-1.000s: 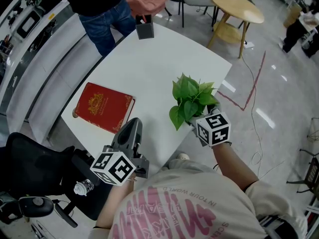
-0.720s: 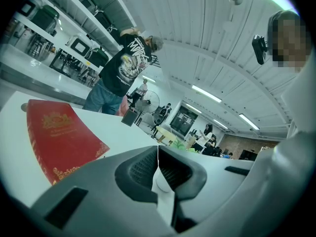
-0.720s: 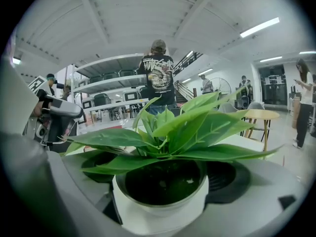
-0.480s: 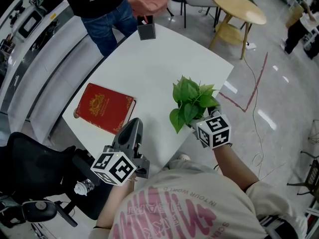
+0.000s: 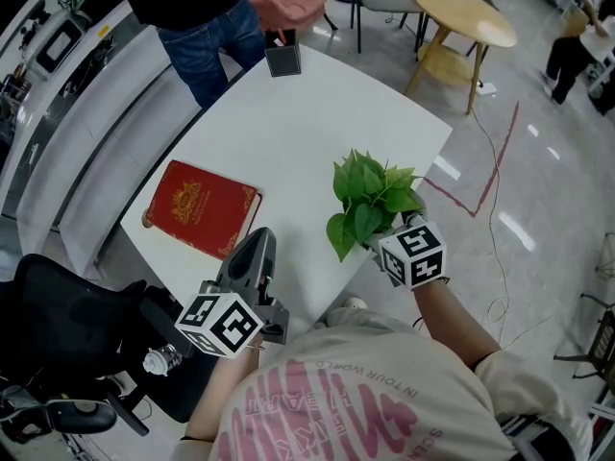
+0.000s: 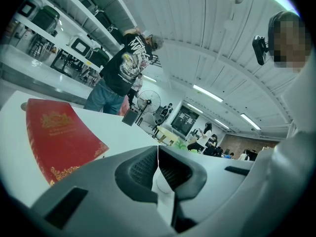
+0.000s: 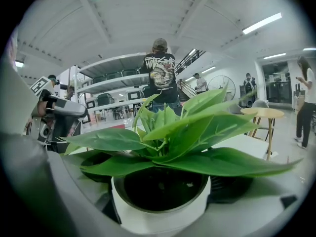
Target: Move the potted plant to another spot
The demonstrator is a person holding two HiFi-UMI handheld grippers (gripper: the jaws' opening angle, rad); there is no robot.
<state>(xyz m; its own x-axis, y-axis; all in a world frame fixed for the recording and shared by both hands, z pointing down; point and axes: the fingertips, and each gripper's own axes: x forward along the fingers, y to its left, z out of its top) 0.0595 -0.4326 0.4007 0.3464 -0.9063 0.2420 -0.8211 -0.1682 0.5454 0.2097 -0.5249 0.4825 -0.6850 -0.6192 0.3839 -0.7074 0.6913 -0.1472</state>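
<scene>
The potted plant, green leaves in a small white pot, stands near the right front edge of the white table. My right gripper is shut on the pot, its jaws pressed against both sides of it in the right gripper view. The leaves fill that view's middle. My left gripper hovers at the table's front edge, its jaws closed together with nothing between them. A red book lies to its left front.
A small dark box sits at the table's far edge, with a person in jeans standing beside it. A round wooden table and chairs stand beyond on the right. A black office chair is at my lower left.
The plant and my right gripper have shifted very slightly to the right; the left gripper has stayed where it was.
</scene>
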